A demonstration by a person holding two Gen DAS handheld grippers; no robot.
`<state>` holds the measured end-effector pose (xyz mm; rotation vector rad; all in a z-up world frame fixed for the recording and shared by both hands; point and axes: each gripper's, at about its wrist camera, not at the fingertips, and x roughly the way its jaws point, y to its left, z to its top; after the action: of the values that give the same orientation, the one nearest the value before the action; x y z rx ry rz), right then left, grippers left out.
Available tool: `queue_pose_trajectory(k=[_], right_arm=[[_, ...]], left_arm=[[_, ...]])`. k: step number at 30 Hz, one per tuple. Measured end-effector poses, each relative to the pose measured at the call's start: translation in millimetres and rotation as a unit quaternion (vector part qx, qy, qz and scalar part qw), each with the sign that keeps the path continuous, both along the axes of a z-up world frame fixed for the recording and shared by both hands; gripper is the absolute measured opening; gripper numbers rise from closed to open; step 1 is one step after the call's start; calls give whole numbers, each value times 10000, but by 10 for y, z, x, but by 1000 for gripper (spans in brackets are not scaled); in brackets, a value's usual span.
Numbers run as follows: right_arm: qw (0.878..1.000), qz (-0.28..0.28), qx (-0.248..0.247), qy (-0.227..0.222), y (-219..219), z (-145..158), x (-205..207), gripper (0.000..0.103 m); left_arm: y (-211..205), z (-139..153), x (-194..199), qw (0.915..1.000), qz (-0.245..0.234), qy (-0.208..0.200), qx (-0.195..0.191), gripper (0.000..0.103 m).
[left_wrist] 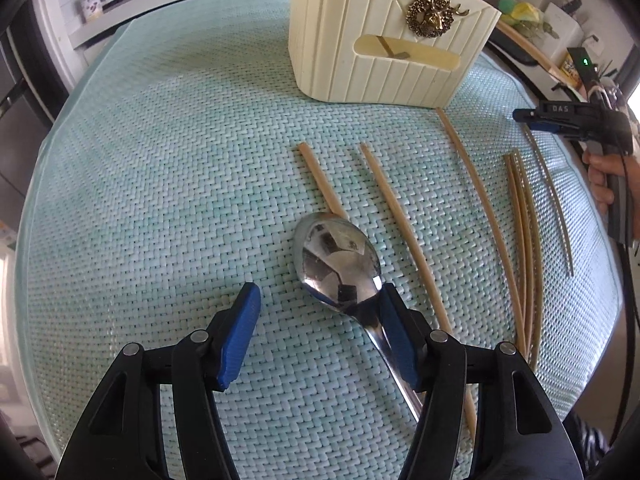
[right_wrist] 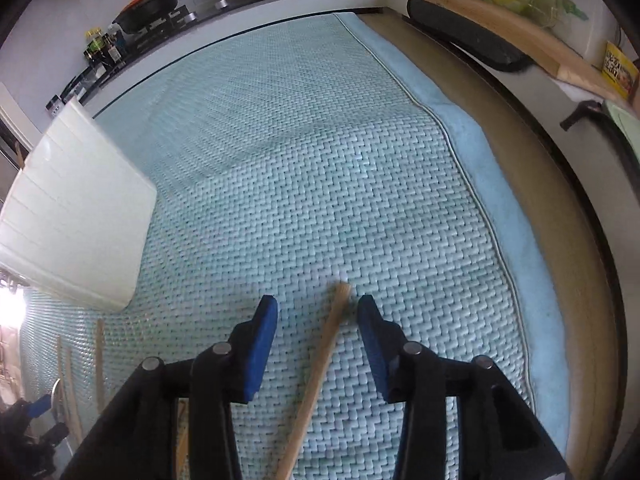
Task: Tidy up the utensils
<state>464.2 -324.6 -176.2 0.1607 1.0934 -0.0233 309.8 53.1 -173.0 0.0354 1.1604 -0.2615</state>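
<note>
left hand-held gripper [left_wrist: 320, 304] released, spoon [left_wrist: 338, 264] neck against right pad | right hand-held gripper [right_wrist: 318, 312] released astride chopstick [right_wrist: 320, 364] | holder [left_wrist: 384, 36] at 12 o'clock | risk: off-centre closing may skid spoon on mat [left_wrist: 160, 160]

One metal spoon [left_wrist: 338, 262] is lying on the woven mat [left_wrist: 180, 160]. Seven wooden chopsticks [left_wrist: 400, 232] are lying there too, as far as the left view shows. One cream utensil holder [left_wrist: 384, 36] is standing behind them.
</note>
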Motion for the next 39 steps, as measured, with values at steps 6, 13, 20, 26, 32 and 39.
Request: queue_pose_trajectory(k=[6, 13, 20, 26, 32, 39], right_arm=[[9999, -46, 118, -117, -22, 19, -85, 7], [9973, 162, 346, -622, -109, 319, -442, 7], [9868, 678, 614, -1334, -12, 880, -1009, 7], [9703, 1077, 850, -1992, 198, 1340, -1489, 7], [9589, 1319, 986, -2310, 312, 1556, -1795, 7], [9525, 1474, 958, -2486, 387, 1735, -1949, 7]], left_arm=[[-84, 25, 118, 9999, -9, 119, -68, 50], [-161, 76, 181, 9999, -38, 88, -75, 40], [-99, 504, -77, 9979, -33, -580, -280, 36], [-15, 1056, -440, 9878, -71, -1512, -377, 2], [-1, 1213, -444, 9832, -87, -1753, -501, 1], [-109, 929, -316, 9901, -502, -1254, -372, 33]])
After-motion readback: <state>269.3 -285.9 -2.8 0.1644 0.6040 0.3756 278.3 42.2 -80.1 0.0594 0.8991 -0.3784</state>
